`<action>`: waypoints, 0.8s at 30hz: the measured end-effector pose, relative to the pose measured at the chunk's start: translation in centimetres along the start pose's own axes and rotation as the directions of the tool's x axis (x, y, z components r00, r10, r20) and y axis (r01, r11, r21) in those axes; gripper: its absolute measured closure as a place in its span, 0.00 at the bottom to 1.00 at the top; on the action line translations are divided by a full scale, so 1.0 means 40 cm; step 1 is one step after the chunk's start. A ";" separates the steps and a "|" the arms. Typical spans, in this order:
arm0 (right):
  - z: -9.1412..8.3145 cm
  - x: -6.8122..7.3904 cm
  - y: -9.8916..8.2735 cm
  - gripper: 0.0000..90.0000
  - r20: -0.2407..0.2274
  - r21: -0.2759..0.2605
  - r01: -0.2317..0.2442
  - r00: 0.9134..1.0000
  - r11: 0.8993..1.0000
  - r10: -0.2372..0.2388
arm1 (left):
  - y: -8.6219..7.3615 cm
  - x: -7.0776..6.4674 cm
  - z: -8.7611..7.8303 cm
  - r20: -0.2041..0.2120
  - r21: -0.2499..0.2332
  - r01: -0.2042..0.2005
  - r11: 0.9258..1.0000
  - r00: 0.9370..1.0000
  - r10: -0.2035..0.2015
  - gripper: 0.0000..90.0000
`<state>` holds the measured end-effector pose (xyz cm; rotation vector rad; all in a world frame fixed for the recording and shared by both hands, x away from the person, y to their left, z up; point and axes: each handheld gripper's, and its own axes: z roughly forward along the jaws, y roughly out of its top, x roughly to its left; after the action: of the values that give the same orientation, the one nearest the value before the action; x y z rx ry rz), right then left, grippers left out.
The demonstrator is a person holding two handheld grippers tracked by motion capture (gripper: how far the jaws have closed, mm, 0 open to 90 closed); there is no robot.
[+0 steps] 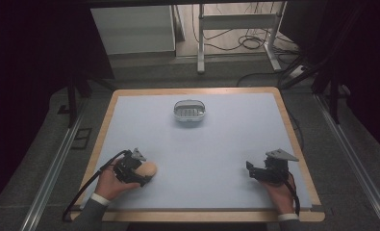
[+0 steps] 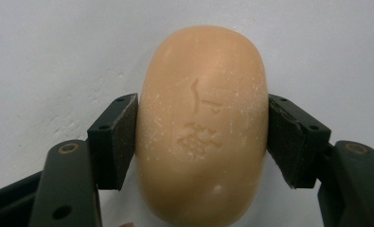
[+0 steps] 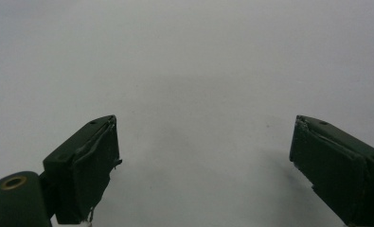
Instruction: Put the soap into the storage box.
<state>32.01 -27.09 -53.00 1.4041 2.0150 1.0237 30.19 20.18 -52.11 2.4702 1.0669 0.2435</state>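
A peach-coloured oval bar of soap (image 1: 149,169) lies on the pale blue table top (image 1: 202,144) at the near left. My left gripper (image 1: 146,175) is shut on it. In the left gripper view both black pads (image 2: 117,142) press on the long sides of the soap (image 2: 201,127), whose stamped face is turned up. At the near right my right gripper (image 1: 251,170) rests low over the table. Its jaws stand wide apart in the right gripper view (image 3: 203,156), with bare surface between them.
A small clear oval soap dish (image 1: 189,110) with a ribbed insert stands at the far middle of the table. A wooden rim (image 1: 293,144) borders the table top. Behind it are a white stand's legs (image 1: 200,53) and loose cables on the floor.
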 end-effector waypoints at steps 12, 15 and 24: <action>-0.001 -0.002 -0.001 0.11 0.009 -0.004 -0.007 1.000 1.000 0.007 | 0.034 0.006 -0.034 -0.010 -0.049 -0.004 0.999 1.000 0.003 0.35; -0.001 -0.002 -0.001 0.11 0.010 -0.004 -0.008 1.000 1.000 0.008 | 0.043 0.005 -0.044 -0.007 -0.060 -0.008 0.998 1.000 0.008 0.35; -0.001 -0.003 0.000 0.11 0.009 -0.001 -0.009 1.000 1.000 0.009 | 0.062 0.010 -0.054 -0.008 -0.076 -0.017 0.997 1.000 0.017 0.35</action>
<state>32.03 -27.21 -53.00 1.4163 2.0038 1.0201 31.38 19.67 -49.04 2.4134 1.0212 0.2933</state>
